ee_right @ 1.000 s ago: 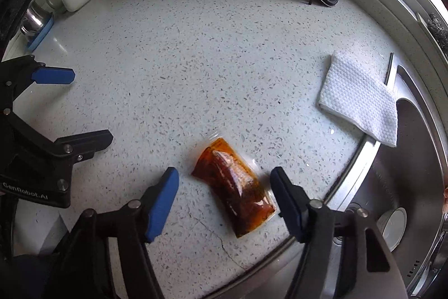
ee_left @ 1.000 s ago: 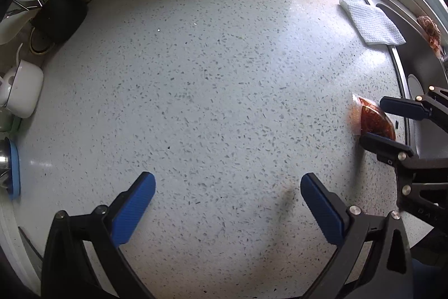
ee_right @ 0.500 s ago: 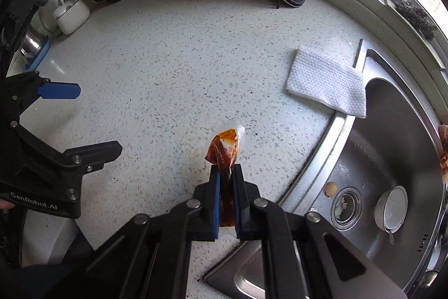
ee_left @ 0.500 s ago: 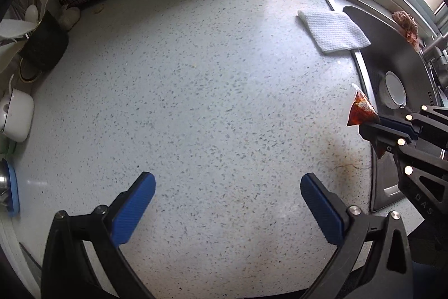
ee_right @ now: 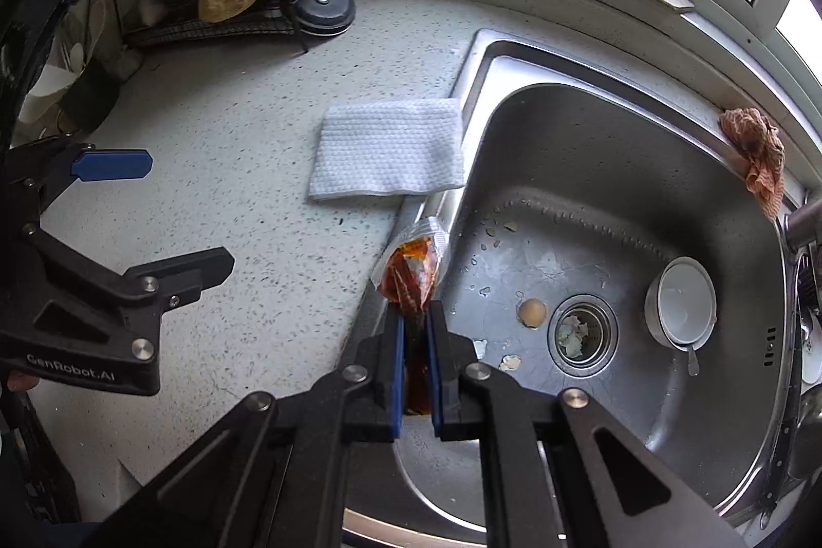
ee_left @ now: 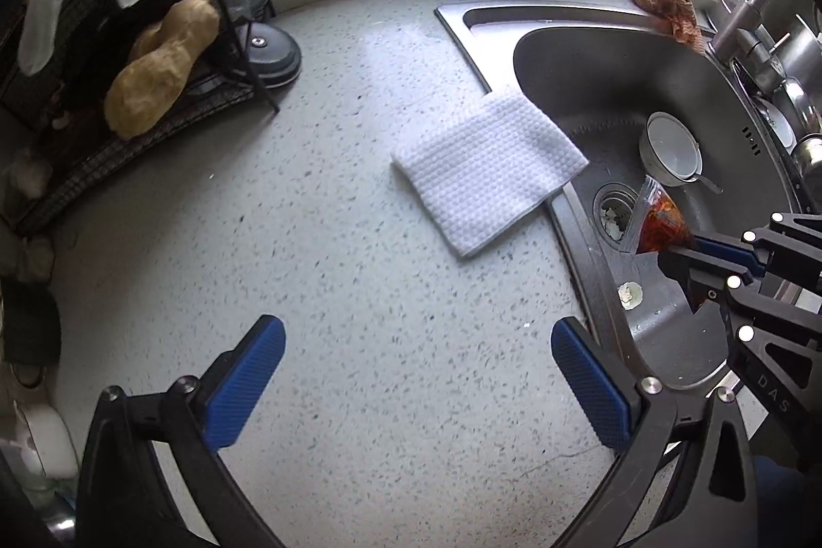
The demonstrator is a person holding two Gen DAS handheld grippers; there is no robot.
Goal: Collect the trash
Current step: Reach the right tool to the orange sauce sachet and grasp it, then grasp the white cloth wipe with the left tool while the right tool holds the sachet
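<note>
A clear sauce packet (ee_right: 413, 273) filled with red-brown sauce is pinched between the blue pads of my right gripper (ee_right: 413, 317), which is shut on it. It hangs above the left rim of the steel sink (ee_right: 606, 168). In the left wrist view the same packet (ee_left: 660, 222) pokes out of the right gripper (ee_left: 683, 250) over the basin. My left gripper (ee_left: 416, 373) stands open above the speckled counter (ee_left: 318, 250) with nothing between its fingers. A folded white cloth (ee_left: 488, 168) lies on the counter, overlapping the sink's edge. Eggshell bits (ee_right: 531, 312) lie in the basin near the drain (ee_right: 580, 335).
A white bowl (ee_right: 686, 299) with a spoon sits in the sink. A crumpled orange rag (ee_right: 755, 155) rests on the far sink rim by the faucet. A black wire rack (ee_left: 154, 50) holding a tan gourd stands at the back left, with a window sill behind.
My right gripper closed on the sauce packet, lifted it off the counter and carried it toward the sink. Both grippers rose, shifted toward the sink and rolled; the left stayed open.
</note>
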